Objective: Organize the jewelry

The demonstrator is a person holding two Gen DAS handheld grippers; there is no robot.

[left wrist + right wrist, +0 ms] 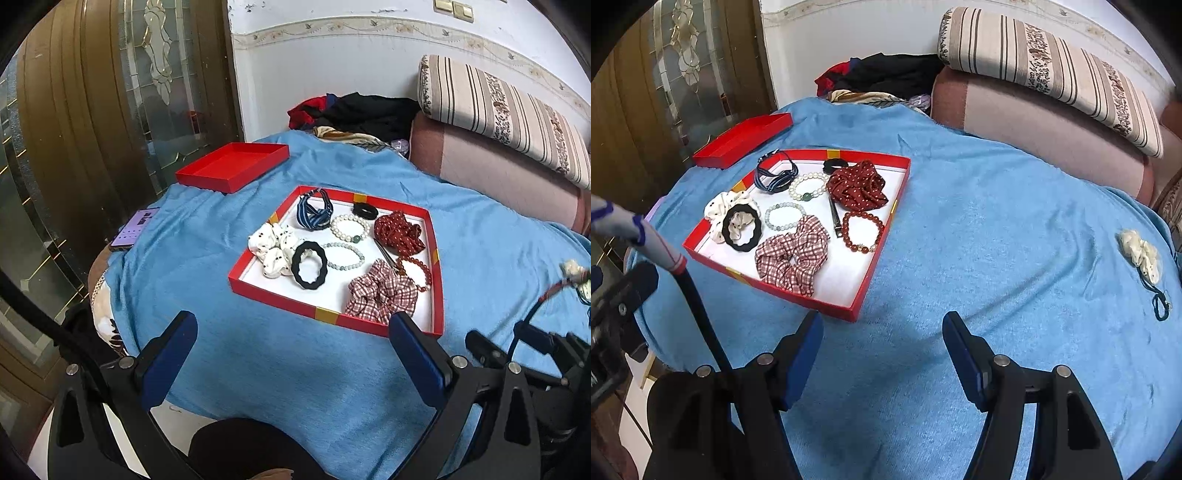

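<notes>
A blue blanket (pixel 979 229) covers the bed. On it sits a red tray (pixel 886 225) with a white floor, holding scrunchies and bead bracelets: a plaid scrunchie (pixel 792 254) near its front edge, a red dotted scrunchie (pixel 855 184) behind it, and a red bead bracelet (pixel 862 230) between them. A red lid (pixel 232 166) lies apart behind the tray. A cream scrunchie (pixel 1141 254) lies well apart on the blanket's right. The left hand-held gripper (pixel 291 350) and the right hand-held gripper (pixel 882 350) both gape wide, holding nothing.
</notes>
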